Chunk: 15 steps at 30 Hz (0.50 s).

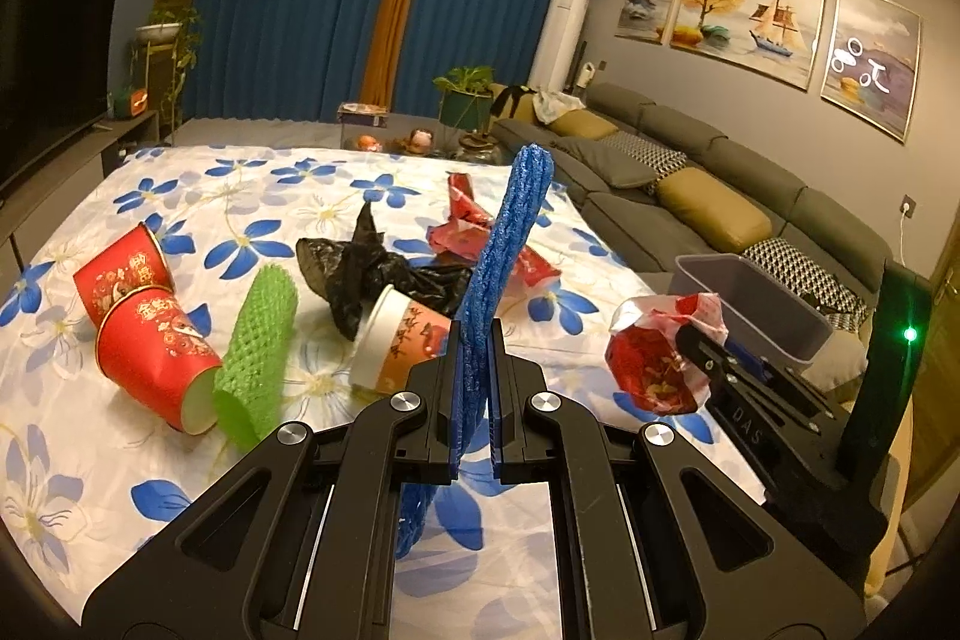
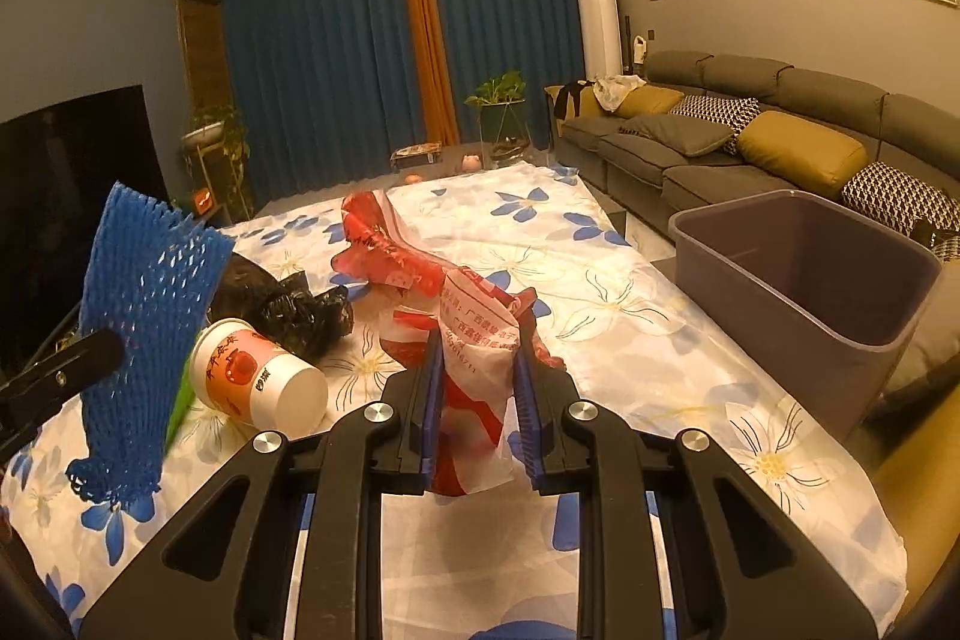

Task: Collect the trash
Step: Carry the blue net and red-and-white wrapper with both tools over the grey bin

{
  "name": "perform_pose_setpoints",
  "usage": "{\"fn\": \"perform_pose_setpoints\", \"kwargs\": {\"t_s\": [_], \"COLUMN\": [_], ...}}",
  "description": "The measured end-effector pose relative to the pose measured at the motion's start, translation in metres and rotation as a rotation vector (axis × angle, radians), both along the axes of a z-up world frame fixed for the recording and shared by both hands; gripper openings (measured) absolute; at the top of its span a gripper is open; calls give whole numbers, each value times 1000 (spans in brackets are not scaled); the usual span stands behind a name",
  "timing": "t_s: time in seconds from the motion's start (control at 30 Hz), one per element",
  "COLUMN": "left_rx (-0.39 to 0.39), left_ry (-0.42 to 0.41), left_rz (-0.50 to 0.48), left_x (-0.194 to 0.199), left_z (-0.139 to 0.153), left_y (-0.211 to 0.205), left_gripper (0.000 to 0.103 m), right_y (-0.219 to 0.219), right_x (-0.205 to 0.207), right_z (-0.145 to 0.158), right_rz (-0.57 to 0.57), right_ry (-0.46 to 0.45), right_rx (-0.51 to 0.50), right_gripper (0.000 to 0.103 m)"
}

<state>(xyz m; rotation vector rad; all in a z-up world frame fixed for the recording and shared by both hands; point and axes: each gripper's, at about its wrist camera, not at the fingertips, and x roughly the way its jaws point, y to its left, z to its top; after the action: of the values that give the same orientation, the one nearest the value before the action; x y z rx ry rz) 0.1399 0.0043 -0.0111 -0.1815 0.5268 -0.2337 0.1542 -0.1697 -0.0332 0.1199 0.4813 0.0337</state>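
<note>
Flower-printed cloth covers the tabletop (image 1: 180, 196), strewn with red paper cups (image 1: 150, 358), a green foam net (image 1: 258, 352) and a black bag (image 1: 372, 268). Left tongs (image 1: 474, 400) are pinched nearly closed on a blue foam net (image 1: 510, 232), held upright above the cloth. Right tongs (image 2: 477, 394) clamp a crumpled red-and-white plastic bag (image 2: 474, 340), lifted near the grey bin (image 2: 804, 280) at the tabletop's right edge.

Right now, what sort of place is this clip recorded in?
A home living room, most likely: a long grey sofa with cushions, a television on a low stand, floor-length blue curtains, and framed paintings on the wall.
</note>
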Motion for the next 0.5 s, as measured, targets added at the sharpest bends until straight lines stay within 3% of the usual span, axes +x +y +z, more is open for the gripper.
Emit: {"fn": "perform_pose_setpoints", "kwargs": {"t_s": [0.5], "left_rx": [33], "left_ry": [-16], "left_rz": [-32], "left_x": [8], "left_z": [9], "left_y": [-24], "left_gripper": [6], "right_y": [-21], "right_x": [-7], "right_z": [6], "right_rz": [-26], "right_ry": [-28], "right_rx": [25], "right_gripper": [23]}}
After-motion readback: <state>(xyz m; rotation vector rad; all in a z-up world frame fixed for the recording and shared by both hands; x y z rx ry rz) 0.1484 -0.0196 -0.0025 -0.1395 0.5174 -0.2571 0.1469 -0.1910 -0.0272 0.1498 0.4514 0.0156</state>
